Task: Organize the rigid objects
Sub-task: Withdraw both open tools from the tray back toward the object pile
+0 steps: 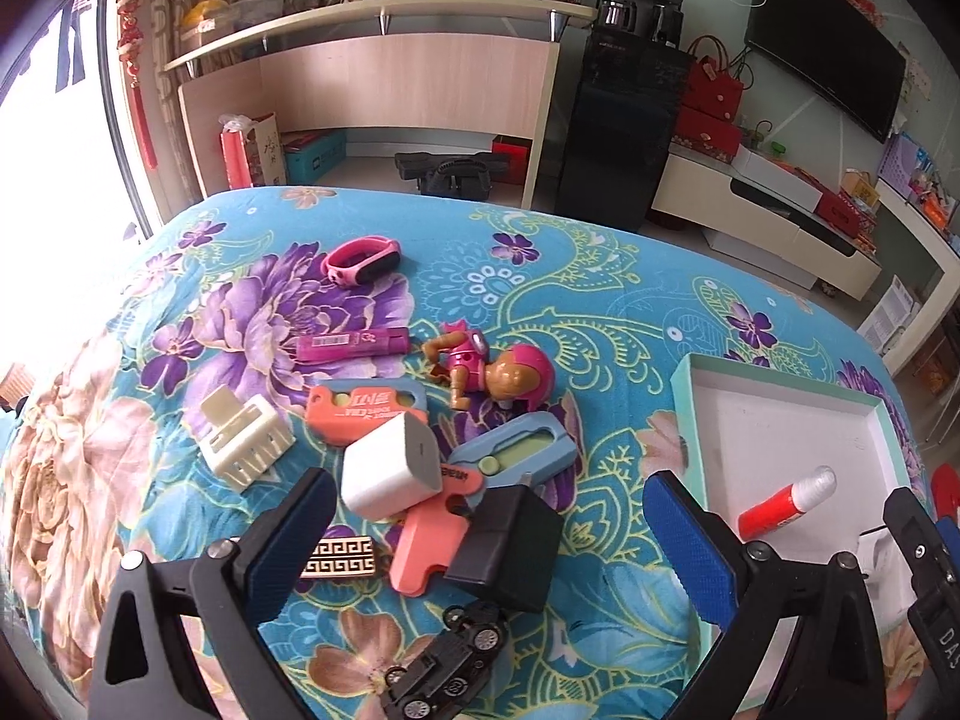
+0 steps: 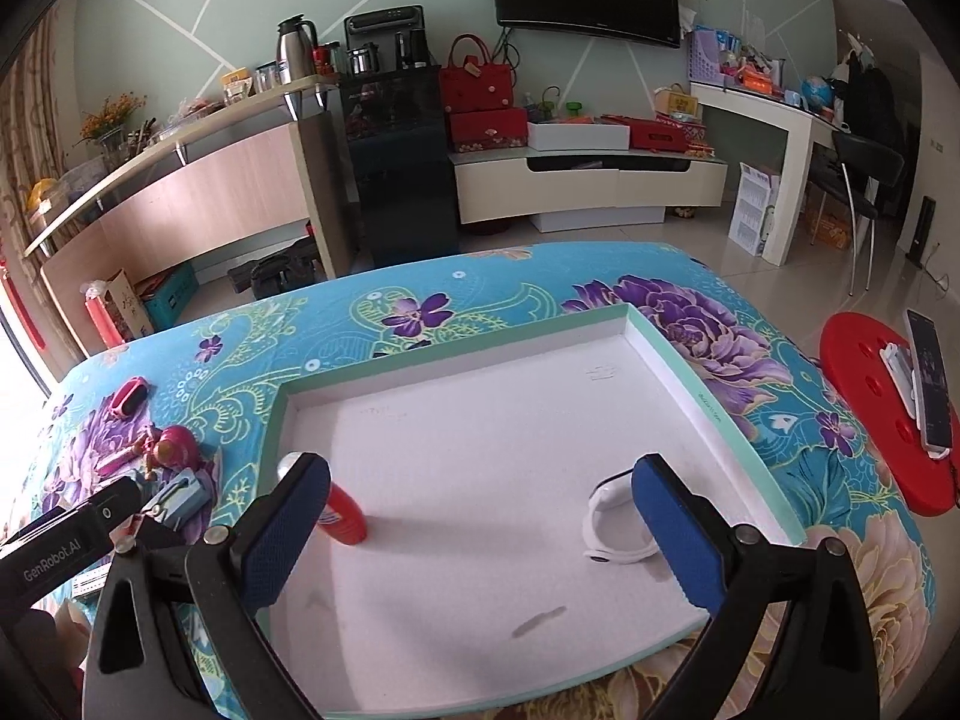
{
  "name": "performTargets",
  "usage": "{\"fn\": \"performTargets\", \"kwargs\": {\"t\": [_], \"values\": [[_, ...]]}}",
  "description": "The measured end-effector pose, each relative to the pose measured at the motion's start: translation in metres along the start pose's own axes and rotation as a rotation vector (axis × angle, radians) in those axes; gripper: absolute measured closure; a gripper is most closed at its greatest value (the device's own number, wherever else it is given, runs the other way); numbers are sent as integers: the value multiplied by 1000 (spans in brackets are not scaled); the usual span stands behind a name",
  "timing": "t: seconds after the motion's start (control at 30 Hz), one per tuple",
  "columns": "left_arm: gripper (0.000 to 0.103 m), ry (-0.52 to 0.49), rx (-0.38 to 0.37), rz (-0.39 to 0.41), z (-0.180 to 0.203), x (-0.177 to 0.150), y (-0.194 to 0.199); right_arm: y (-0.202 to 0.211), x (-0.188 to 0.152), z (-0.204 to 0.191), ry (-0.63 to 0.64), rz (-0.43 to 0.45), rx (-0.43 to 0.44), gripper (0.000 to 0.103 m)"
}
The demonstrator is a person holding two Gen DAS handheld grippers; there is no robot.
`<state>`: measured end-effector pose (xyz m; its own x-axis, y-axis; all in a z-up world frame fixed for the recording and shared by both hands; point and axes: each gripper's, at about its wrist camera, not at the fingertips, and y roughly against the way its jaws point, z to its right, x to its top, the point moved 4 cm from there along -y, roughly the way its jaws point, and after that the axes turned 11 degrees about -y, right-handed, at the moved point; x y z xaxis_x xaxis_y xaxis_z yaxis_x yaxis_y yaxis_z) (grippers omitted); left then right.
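Note:
My left gripper (image 1: 489, 546) is open above a pile on the floral cloth: a white cube charger (image 1: 390, 465), a black box (image 1: 507, 546), a salmon card (image 1: 420, 546), a blue pedometer (image 1: 516, 450), an orange tool (image 1: 360, 405) and a black toy car (image 1: 444, 666). My right gripper (image 2: 480, 534) is open and empty over the white tray (image 2: 744, 438). In the tray lie a red tube (image 2: 345, 516), which also shows in the left wrist view (image 1: 780, 507), and a white wristband (image 2: 612, 525).
Farther on the cloth lie a pink toy figure (image 1: 498, 369), a magenta stick (image 1: 354, 345), a pink wristband (image 1: 360, 261), a cream clip (image 1: 240, 435) and a gold-patterned bar (image 1: 342, 558). A red stool (image 2: 870, 414) with a phone stands right of the table.

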<state>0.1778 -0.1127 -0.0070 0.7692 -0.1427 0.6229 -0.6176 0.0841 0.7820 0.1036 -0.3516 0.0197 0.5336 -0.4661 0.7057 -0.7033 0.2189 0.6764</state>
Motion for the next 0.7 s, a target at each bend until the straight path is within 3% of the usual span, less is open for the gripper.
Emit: {"fn": "performTargets", "kwargs": {"t": [0.2,0.37,0.53,0.7], "values": [[0,38,86,-53,-40,-10,-3,-7,-21,-55,88,-122,136,2],[0,75,119,-86,-70,-18,-4,-5,-39,-96,175,-150,191,2],[0,97,117,-104,-96,-28,0,-5,-62,-131,227,-214,259,2],[0,155,96,-115,-120,-36,-1,-9,-85,-150,283,-274,271,2]]}}
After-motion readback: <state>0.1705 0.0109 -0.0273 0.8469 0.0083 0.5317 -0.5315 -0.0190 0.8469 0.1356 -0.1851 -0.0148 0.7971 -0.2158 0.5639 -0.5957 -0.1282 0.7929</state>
